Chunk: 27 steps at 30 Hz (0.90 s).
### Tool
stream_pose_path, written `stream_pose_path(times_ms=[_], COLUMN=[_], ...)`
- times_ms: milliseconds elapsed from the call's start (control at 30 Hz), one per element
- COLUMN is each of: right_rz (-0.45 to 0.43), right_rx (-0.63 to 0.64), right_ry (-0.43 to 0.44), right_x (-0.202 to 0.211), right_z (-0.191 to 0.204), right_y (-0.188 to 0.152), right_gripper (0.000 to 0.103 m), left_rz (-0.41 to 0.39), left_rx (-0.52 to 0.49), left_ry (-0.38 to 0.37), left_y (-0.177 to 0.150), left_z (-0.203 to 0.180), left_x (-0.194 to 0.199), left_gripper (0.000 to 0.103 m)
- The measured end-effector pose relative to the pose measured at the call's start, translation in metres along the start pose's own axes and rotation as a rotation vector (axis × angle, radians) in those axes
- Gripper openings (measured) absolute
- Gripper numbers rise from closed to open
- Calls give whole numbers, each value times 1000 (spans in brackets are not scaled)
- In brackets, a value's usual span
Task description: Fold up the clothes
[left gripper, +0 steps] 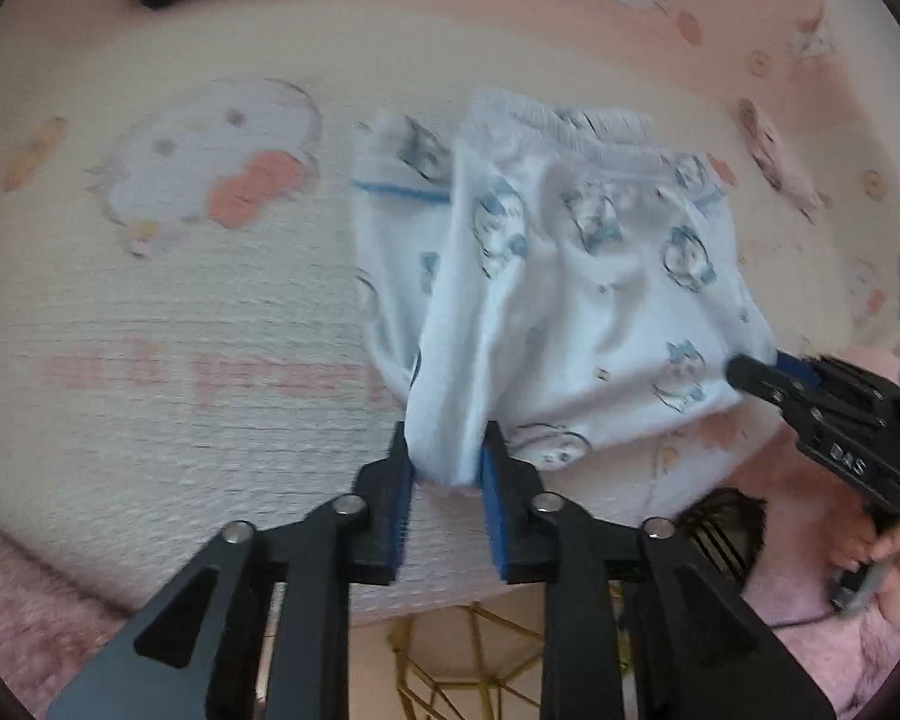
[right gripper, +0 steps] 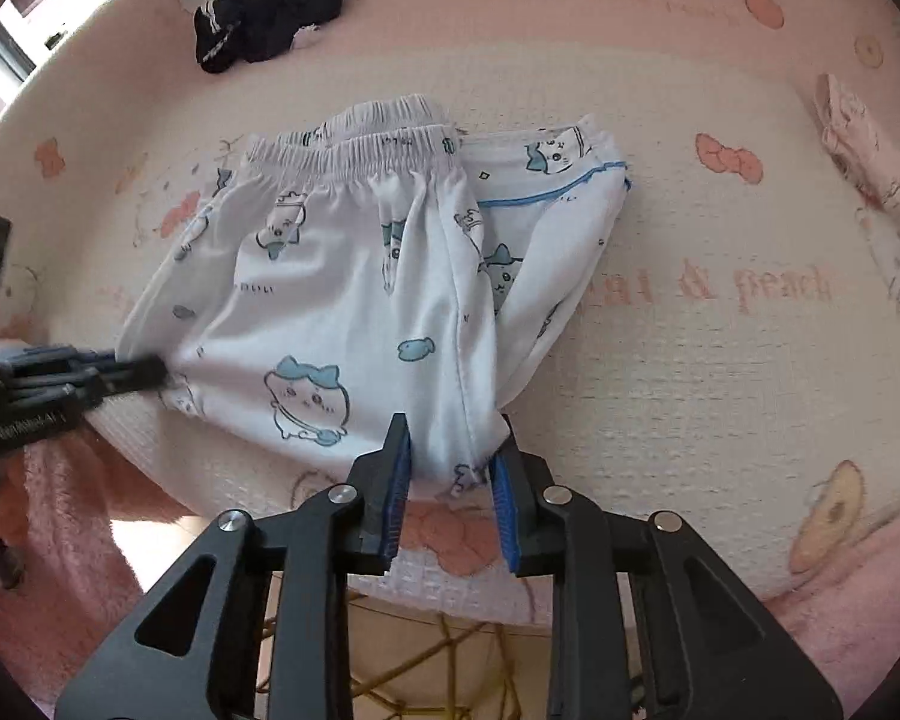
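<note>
White shorts [left gripper: 570,276] with blue cartoon prints and an elastic waistband lie on a cream and pink cat-print blanket [left gripper: 180,300]. My left gripper [left gripper: 447,438] is shut on a bunched fold at the shorts' near edge. In the right wrist view the shorts [right gripper: 342,276] spread out with the waistband at the far side. My right gripper [right gripper: 450,438] is shut on their near bottom corner. Each gripper also shows in the other's view: the right gripper [left gripper: 738,369] pinches the right edge, the left gripper [right gripper: 156,372] pinches the left edge.
A black garment [right gripper: 270,18] lies bunched at the blanket's far side. A small pink cloth [right gripper: 870,162] sits at the right. A hand [left gripper: 894,546] holds the right gripper's handle. Fluffy pink fabric [right gripper: 60,510] and a gold wire frame [right gripper: 450,660] lie below the near edge.
</note>
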State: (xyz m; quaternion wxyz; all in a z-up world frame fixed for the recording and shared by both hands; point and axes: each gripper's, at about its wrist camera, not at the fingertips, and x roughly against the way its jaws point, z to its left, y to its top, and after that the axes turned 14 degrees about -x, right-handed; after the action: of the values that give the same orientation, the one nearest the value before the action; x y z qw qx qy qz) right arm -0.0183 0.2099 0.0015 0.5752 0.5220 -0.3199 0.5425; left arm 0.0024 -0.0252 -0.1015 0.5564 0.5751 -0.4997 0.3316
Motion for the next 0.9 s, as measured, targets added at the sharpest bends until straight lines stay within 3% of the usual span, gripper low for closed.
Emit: stream_pose_path(times_ms=[133,233,333,400,533,633,700,900], right_rz=[-97,-109,-84,-63,-55,-48,-45,-3], right_rx=[-139,-229,-289,-320,-261,-216,-181,13], right_ry=[73,24,7,32,87,128,151,108], right_x=[29,34,27,22,15,10,6,-24], right_z=[-29,-61,-87,-98,-90,-84,-78,-24], right_y=[14,21,20,19,24,28,31,34], right_gripper=[35,37,37,37,39,39,39,39], left_rz=[-130,-156,-109,-66,-20,-11,-31,-36], left_rx=[-67,-163,-247,-303,-277,-241,-225,-146], left_ry=[24,-20,-108,-115,-127,-121,-157,-234], left_y=[13,30,54,72,81,63,50,44], left_z=[-25,-57,-93,-119,-129,-116,-108,-90], left_x=[26,25,-3,-29,-60,-67,-63,-65], left_gripper=[24,25,25,25,25,25,25,25])
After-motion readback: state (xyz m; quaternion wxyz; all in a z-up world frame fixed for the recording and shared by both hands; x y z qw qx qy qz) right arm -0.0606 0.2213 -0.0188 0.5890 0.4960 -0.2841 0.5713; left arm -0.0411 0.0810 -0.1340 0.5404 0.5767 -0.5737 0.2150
